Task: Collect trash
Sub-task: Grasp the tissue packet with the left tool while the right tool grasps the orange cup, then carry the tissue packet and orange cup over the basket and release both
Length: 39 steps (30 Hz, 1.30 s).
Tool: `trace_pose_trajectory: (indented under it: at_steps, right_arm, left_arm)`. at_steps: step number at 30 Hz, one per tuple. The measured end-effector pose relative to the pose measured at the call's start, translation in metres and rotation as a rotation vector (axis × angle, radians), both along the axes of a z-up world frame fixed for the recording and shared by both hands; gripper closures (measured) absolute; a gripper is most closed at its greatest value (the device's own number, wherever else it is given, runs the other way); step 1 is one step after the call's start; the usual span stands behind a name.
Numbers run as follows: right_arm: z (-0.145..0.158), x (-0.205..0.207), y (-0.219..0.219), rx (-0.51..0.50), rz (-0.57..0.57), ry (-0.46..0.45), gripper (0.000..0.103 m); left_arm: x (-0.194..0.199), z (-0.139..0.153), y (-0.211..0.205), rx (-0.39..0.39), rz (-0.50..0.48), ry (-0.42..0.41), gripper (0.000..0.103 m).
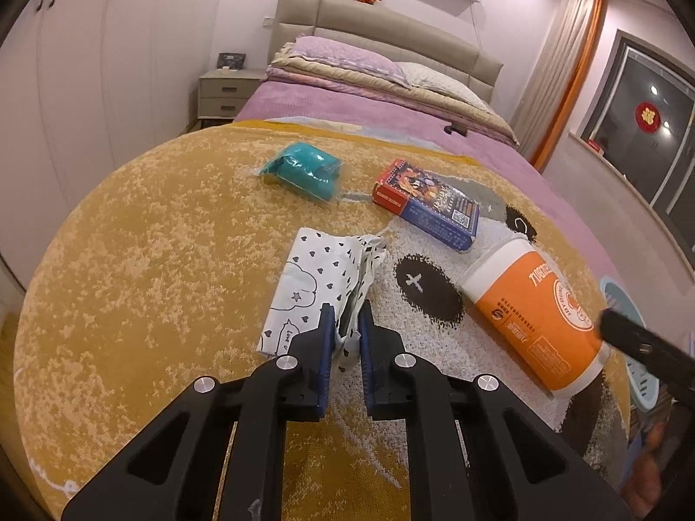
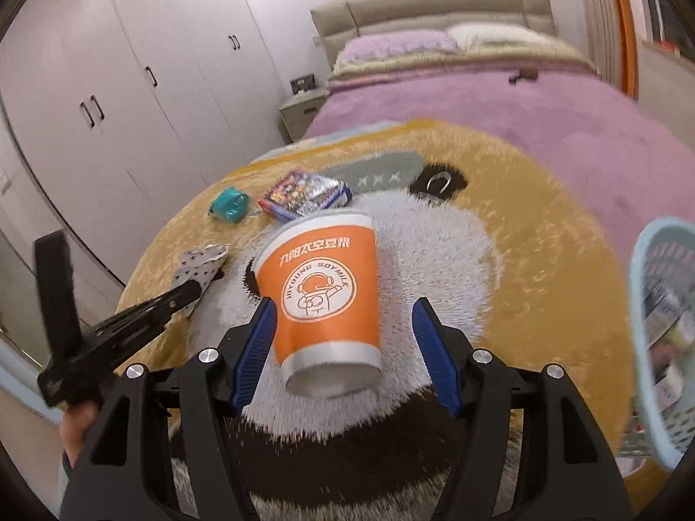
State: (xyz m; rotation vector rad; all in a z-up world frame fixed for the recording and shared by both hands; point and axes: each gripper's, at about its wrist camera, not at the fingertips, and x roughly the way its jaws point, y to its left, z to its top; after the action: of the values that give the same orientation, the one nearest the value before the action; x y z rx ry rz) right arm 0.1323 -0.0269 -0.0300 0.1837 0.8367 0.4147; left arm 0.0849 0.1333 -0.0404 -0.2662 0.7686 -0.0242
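A white wrapper with black hearts [image 1: 317,286] lies on the yellow bear blanket [image 1: 152,260]; my left gripper [image 1: 346,325] is shut on its near edge. The wrapper and left gripper also show in the right wrist view [image 2: 197,267]. An orange and white paper cup [image 2: 323,295] lies on its side between the blue fingers [image 2: 256,347] of my right gripper [image 2: 343,347], which is open around it. The cup shows in the left wrist view [image 1: 534,317]. A teal packet [image 1: 304,171] and a red-blue box [image 1: 428,202] lie farther back.
A light blue basket [image 2: 651,330] holding items stands at the right edge of the bed. Pillows and folded quilts [image 1: 347,69] lie at the headboard. A nightstand [image 1: 228,95] and white wardrobes [image 2: 130,87] stand to the left.
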Motion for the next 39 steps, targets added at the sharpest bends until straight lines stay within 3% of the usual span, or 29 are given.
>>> trace_pose_trajectory:
  at_steps: [6,11,12,13,20,32,39]
  right_arm:
    - [-0.025,0.016,0.008,0.077,0.012,0.087,0.028]
    - [-0.028,0.017,0.023,0.031,0.026,0.097,0.028]
    - [-0.028,0.016,0.026,0.013,0.027,0.089,0.03]
    - [-0.027,0.016,0.029,0.008,0.034,0.084,0.039]
    - [-0.017,0.002,0.03,0.0,0.041,0.021,0.042]
    - [0.036,-0.034,-0.036,-0.016,-0.127,-0.137,0.042]
    - [0.06,-0.053,-0.097,-0.04,-0.279,-0.205,0.042]
  left_arm:
    - [0.001,-0.001,-0.002,0.007,-0.005,0.005,0.093]
    - [0.002,-0.001,-0.006,0.018,-0.008,0.002,0.093]
    - [0.002,-0.001,-0.006,0.017,-0.008,0.002,0.093]
    - [0.003,-0.001,-0.008,0.016,-0.008,0.001,0.093]
    - [-0.003,0.003,-0.011,0.014,-0.029,-0.023,0.096]
    - [-0.022,0.048,-0.058,-0.005,-0.168,-0.123,0.096]
    - [-0.015,0.078,-0.121,-0.011,-0.304,-0.169,0.096]
